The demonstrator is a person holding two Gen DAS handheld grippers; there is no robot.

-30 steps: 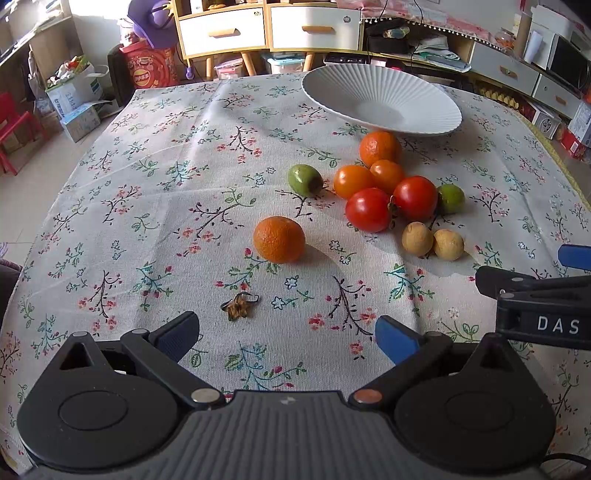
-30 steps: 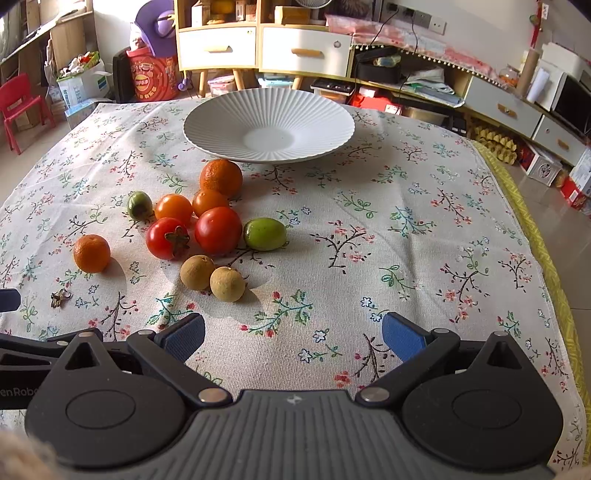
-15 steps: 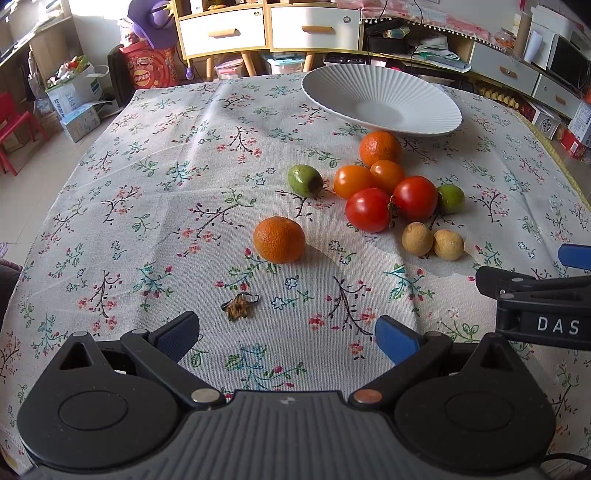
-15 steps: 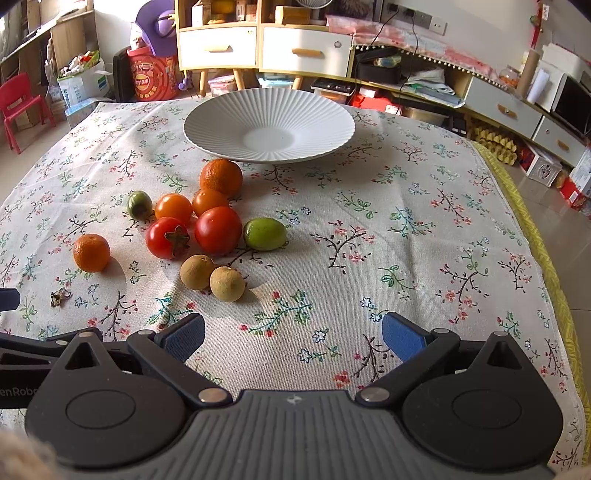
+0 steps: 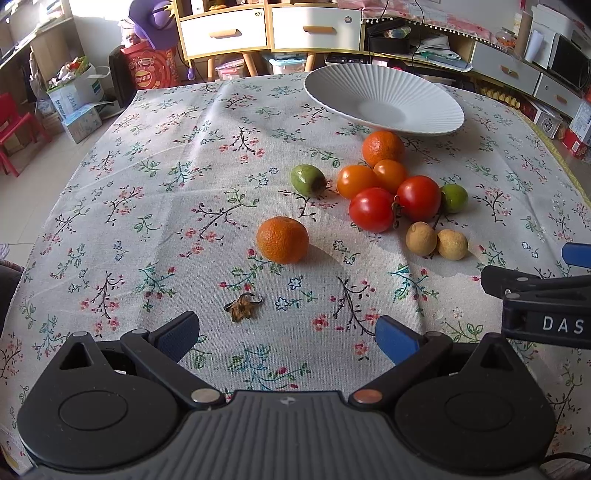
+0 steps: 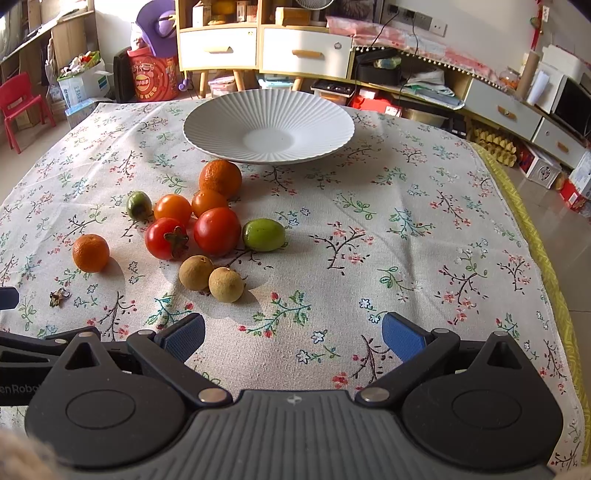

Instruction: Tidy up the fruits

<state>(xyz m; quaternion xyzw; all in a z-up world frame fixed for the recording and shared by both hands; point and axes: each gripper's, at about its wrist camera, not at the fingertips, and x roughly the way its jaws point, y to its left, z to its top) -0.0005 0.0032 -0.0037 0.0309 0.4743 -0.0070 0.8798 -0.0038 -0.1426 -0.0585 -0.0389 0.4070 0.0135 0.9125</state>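
Nothing moved: left tool (image 5: 286,338), right tool (image 6: 293,338) seemingly level, wide apart.

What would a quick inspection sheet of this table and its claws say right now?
Surface: floral tablecloth, flat.
Job's things: white ribbed plate holds nothing; two mandarins, two red tomatoes, two orange tomatoes, two green fruits, two longans on the cloth.
Clutter: dried calyx.
Claws: left claw and right claw open, holding nothing.
Cables: wires at the wall socket.
Surroundings: drawer cabinets, red chair, boxes.
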